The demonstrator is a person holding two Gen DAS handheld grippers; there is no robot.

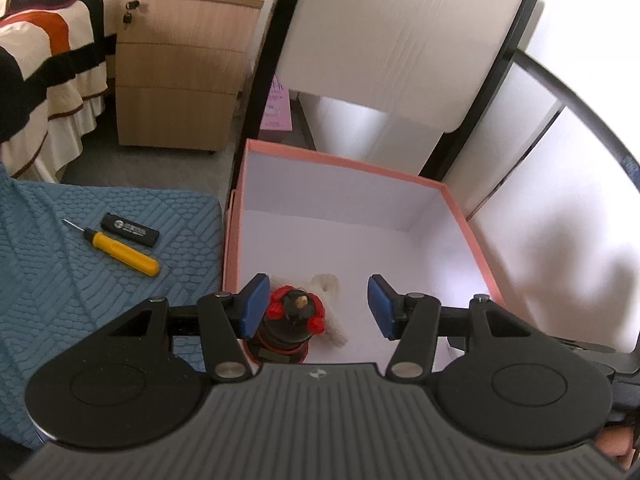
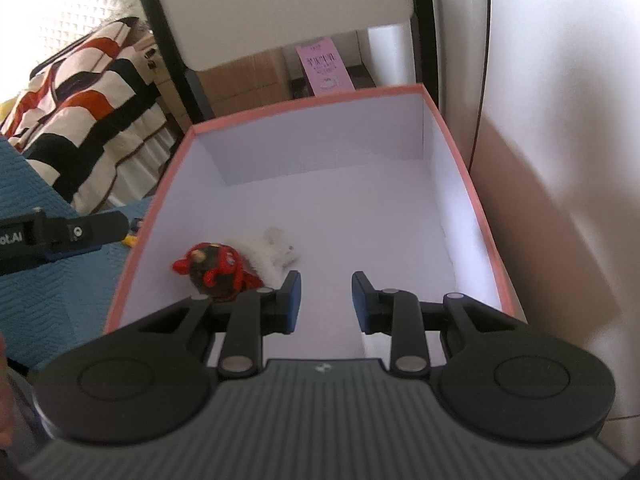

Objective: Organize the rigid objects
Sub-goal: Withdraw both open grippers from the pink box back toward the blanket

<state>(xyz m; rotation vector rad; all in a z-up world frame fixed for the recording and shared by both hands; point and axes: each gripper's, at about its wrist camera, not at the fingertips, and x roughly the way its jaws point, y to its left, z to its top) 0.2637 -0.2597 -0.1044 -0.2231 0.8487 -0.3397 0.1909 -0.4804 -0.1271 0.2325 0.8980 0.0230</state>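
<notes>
Left gripper (image 1: 318,306) gapes above boxed figurine (image 1: 294,314).

Right gripper (image 2: 326,300) hangs open over the pink box (image 2: 476,216) — figurine (image 2: 216,270) inside.

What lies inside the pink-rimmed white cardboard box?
Inside the pink-rimmed white cardboard box lie a red-and-black figurine and a white fluffy toy, touching. The near floor is hidden by the right gripper.

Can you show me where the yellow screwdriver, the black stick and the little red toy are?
Screwdriver (image 1: 124,251): left wrist view, on its yellow handle.
Black stick (image 1: 129,229): left wrist view, on its middle.
Red toy (image 2: 218,270): right wrist view, on its dark head.
</notes>
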